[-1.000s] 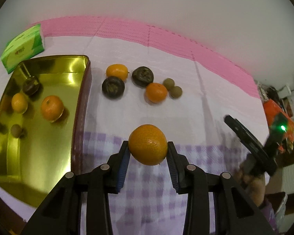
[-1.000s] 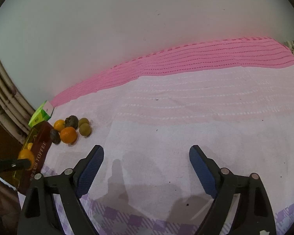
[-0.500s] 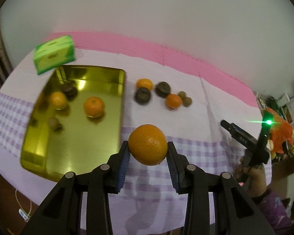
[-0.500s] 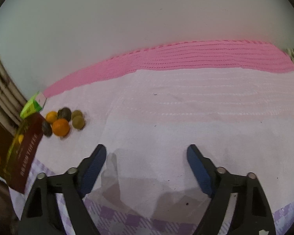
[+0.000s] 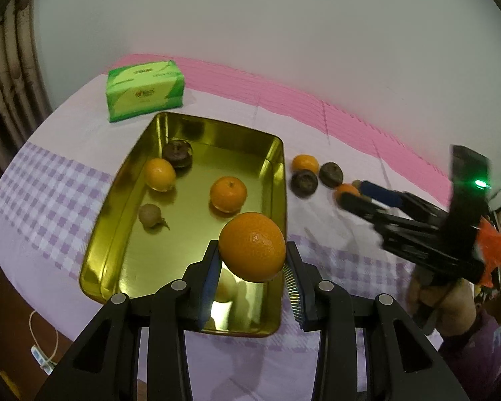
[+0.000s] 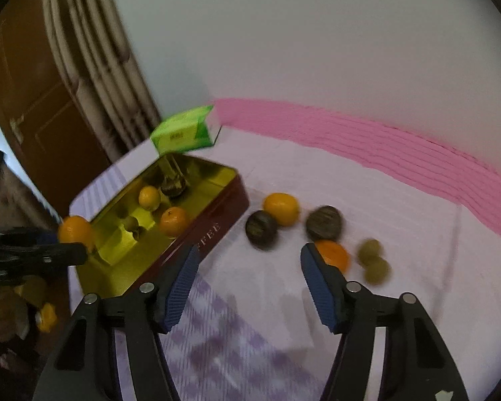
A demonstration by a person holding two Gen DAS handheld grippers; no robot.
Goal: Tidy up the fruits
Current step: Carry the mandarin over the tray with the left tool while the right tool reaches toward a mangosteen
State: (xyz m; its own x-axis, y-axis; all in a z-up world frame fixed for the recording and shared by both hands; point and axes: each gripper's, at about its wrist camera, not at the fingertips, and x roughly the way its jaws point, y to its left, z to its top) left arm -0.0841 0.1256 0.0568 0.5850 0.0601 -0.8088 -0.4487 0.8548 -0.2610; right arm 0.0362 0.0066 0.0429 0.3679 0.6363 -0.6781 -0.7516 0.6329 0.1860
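**Now one orange sits clamped above the tin**

Altogether eleven fruits show: four lie in the gold tin (image 5: 277, 153), six sit on the cloth to its right, and one orange (image 5: 252, 246) hangs over the tin's near right corner, pinched between the left gripper (image 5: 253, 279) pads. The right gripper (image 6: 247, 287) has just been closing, yet its fingers stand apart with nothing between them, near the loose fruits. A green tissue pack (image 5: 146, 90) rests behind the tin.

1. The right gripper (image 6: 247, 284), empty, had just been closing.
2. Loose fruits (image 6: 280, 209) lay right of the gold tin (image 6: 217, 230).
3. The left gripper (image 6: 80, 244) held an orange (image 6: 74, 230) at the tin's near-left edge.
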